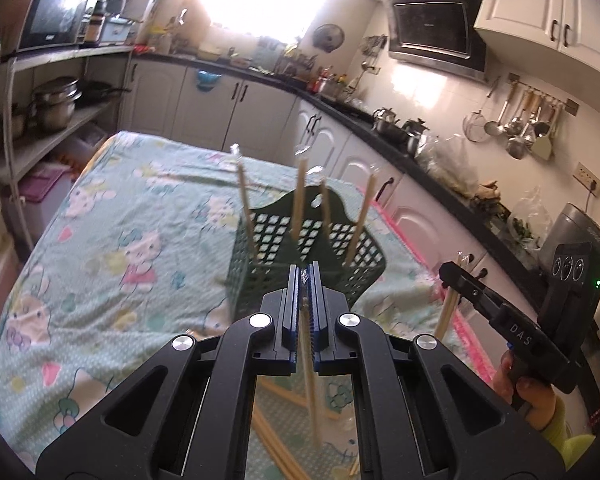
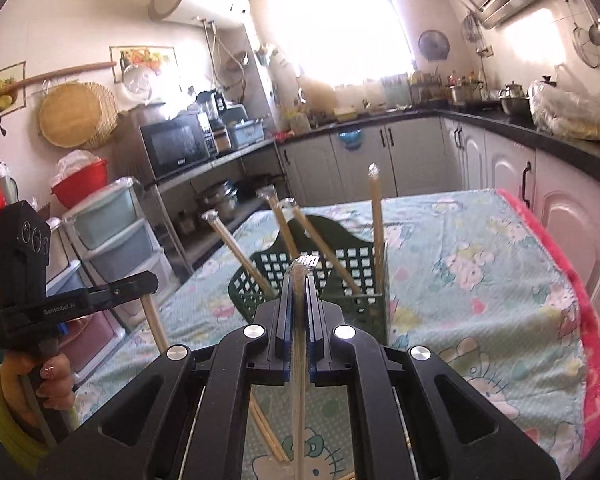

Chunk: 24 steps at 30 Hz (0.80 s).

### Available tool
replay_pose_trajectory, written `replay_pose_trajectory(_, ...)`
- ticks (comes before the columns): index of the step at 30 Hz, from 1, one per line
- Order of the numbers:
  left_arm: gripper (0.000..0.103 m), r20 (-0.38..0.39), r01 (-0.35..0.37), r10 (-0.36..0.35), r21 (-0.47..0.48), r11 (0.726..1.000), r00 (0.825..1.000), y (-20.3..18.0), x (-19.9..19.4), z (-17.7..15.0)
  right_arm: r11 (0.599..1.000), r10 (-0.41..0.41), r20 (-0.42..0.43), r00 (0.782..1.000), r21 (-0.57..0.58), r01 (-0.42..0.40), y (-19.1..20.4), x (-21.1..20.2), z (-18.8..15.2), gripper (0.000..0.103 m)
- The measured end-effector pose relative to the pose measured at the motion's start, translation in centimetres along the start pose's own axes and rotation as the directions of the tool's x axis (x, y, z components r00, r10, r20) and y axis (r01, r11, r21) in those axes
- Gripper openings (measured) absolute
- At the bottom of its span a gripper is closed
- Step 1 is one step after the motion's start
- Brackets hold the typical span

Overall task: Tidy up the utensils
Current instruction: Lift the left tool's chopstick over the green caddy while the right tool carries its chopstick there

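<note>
A kitchen table under a pale green cartoon-print cloth [image 1: 112,216], white cabinets [image 1: 216,100] and a bright window behind. The left gripper [image 1: 305,276] is clamped on a wrapped pair of chopsticks [image 1: 312,400] hanging below its fingers. The right gripper [image 2: 300,276] is likewise closed on a wrapped pair [image 2: 298,408], blurred, so perhaps one stick. More loose pairs [image 1: 276,392] lie on the cloth underneath. Just beyond both grippers stands a dark green slotted basket [image 1: 352,248] with four wrapped pairs [image 1: 246,208] leaning upright inside.

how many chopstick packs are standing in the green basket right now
4, all leaning upright in the green basket: far left, middle, just right of it, far right. Others may be hidden.
</note>
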<state>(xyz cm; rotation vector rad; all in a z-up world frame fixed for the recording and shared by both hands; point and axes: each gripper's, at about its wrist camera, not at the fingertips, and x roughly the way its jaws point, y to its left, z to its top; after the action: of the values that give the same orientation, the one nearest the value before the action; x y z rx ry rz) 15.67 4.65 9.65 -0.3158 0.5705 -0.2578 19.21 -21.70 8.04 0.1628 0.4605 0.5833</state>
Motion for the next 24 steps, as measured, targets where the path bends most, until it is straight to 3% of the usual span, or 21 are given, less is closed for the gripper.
replay_pose_trajectory(13, 0.002, 0.058, 0.046, -0.051, 0.081, 0.996, 0.997, -3.9, -0.5, 3.2, 0.998, -0.036, 0.073, 0.997, 0.046, 0.033, -2.0, -1.9, 0.5, 0.006)
replay_pose_trajectory(24, 0.002, 0.064, 0.060, -0.069, 0.129, 0.990, 0.996, -6.2, 0.8, 5.4, 0.998, -0.048, 0.106, 0.993, 0.036, 0.045, -2.6, -2.2, 1.8, 0.006)
